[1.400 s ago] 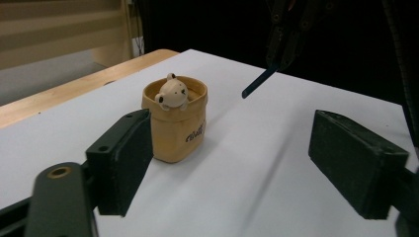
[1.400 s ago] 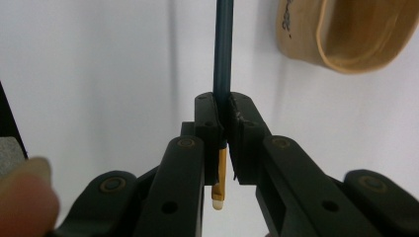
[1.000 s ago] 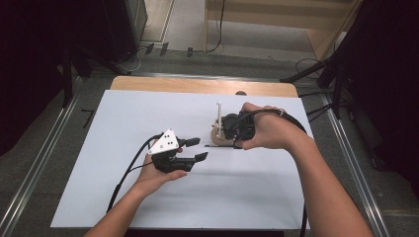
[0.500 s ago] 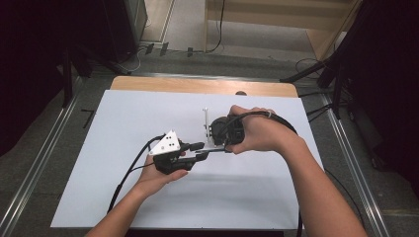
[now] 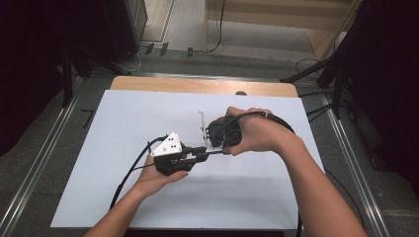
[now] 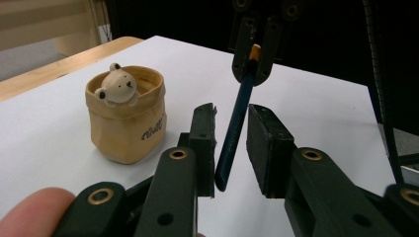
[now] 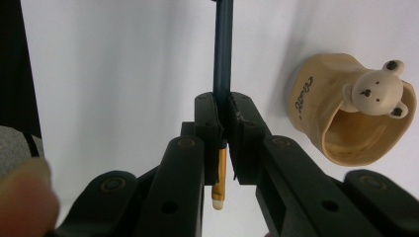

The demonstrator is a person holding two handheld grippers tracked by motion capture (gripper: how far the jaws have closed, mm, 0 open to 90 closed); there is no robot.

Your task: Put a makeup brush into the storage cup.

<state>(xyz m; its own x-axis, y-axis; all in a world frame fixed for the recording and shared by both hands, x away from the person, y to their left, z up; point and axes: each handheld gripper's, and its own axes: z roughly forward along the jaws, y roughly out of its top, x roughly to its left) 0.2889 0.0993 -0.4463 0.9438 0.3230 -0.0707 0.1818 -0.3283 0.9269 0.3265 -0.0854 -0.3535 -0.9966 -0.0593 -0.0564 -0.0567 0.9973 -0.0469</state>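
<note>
A dark blue pencil (image 7: pixel 223 49) with a tan end is pinched in my right gripper (image 7: pixel 223 98), whose jaws are shut on it. In the left gripper view the pencil (image 6: pixel 239 118) slants down from the right gripper (image 6: pixel 252 54) into the gap of my left gripper (image 6: pixel 232 111). The left jaws have just been closing around the pencil. It lies close to the left pad (image 6: pixel 205 143), and a gap still shows at the other pad. In the high view both grippers meet at mid-table, left gripper (image 5: pixel 197 154) and right gripper (image 5: pixel 222 136).
A small tan pouch-shaped cup with a white bear figure (image 6: pixel 126 116) stands on the white table sheet (image 5: pixel 148 108), close by the grippers; it also appears beside the right jaws (image 7: pixel 341 118). A wooden table edge (image 5: pixel 197 85) runs along the far side.
The right hand has moved left, carrying the pencil to the left gripper's jaws. The left jaws have narrowed around it; the left hand stayed put.
</note>
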